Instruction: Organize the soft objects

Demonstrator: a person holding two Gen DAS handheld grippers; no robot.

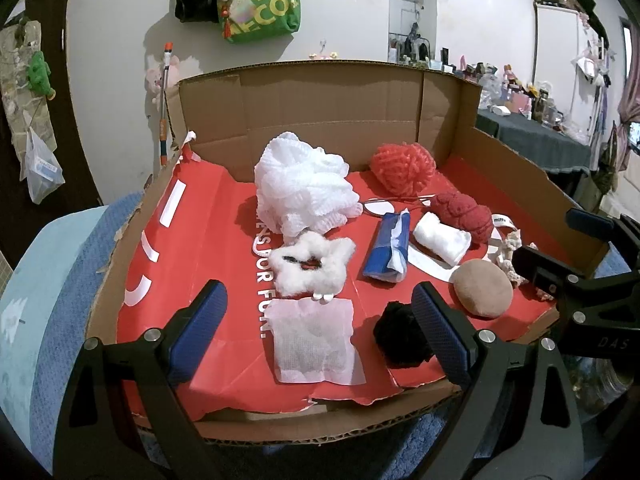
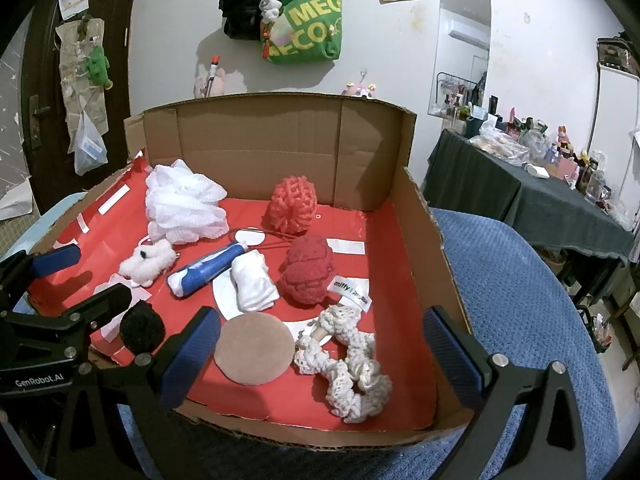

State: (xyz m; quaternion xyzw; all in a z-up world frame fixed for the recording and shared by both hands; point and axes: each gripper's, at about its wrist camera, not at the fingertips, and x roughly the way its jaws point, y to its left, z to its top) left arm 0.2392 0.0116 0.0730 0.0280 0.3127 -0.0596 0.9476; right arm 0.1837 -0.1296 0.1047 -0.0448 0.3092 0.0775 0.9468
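A cardboard tray (image 1: 332, 104) (image 2: 420, 216) with a red floor holds soft things: a white mesh pouf (image 1: 304, 188) (image 2: 184, 204), an orange pouf (image 1: 402, 168) (image 2: 292, 204), a red knit piece (image 1: 464, 210) (image 2: 308, 270), a white fluffy scrunchie (image 1: 312, 266) (image 2: 148, 264), a blue tissue pack (image 1: 388, 250) (image 2: 208, 270), a white roll (image 1: 440, 238) (image 2: 254, 280), a tan round pad (image 1: 482, 286) (image 2: 254, 348), a black pompom (image 1: 400, 336) (image 2: 142, 328), a white sachet (image 1: 314, 342) and a cream lace scrunchie (image 2: 348, 364). My left gripper (image 1: 320, 328) is open over the sachet. My right gripper (image 2: 320, 348) is open around the pad and lace scrunchie.
The tray rests on a blue textured cushion (image 2: 520, 300) (image 1: 60, 280). A dark-clothed table (image 2: 540, 200) full of small items stands to the right. A green bag (image 2: 308, 24) and a black bag (image 2: 240, 8) hang on the white wall behind.
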